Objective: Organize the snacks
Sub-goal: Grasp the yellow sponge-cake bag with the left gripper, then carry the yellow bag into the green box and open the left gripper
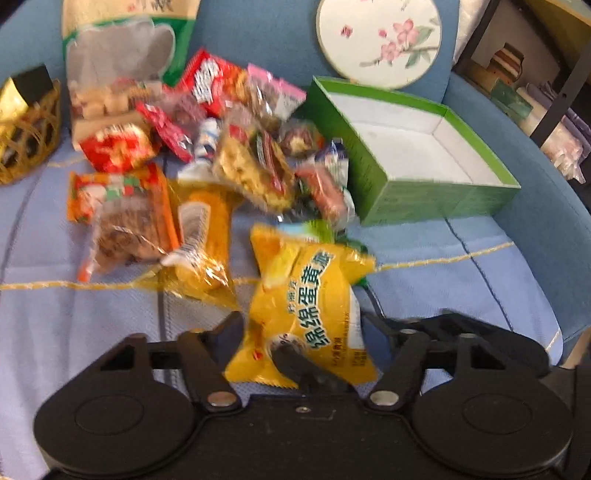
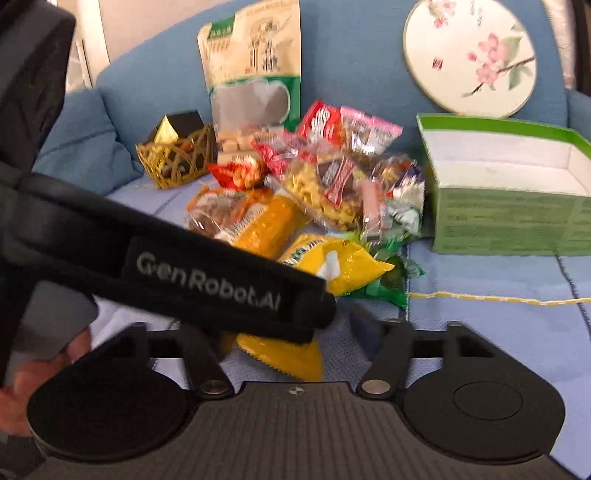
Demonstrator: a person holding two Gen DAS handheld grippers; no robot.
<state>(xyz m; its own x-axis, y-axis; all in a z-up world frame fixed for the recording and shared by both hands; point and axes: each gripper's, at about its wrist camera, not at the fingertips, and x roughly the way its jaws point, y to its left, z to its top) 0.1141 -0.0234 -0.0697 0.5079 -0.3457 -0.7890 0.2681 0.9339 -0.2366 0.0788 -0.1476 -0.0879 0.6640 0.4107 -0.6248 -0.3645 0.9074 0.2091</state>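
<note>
The left tongs are closed on a yellow plastic snack packet with green Chinese lettering, which fills the gap between their black fingers and sits low over the pale blue quilted cover with yellow stitched lines on a blue sofa. In the right wrist view the same yellow packet shows under the black body of the left tongs, marked with grey lettering, which crosses the picture from the left.

The right tongs stand wide, holding nothing, with their fingers either side of the packet's lower edge; the view is blurred there.

Behind the packet lies a heap of mixed wrapped snacks, red, orange, pink and clear, with a long orange-yellow wrapper at its near side. Just to the right of the heap stands an open green cardboard box with a white inside. A round white fan painted with pink blossoms leans on the sofa back behind the box. A tall beige and green pouch stands at the back left, and a gold woven basket sits at the far left.
</note>
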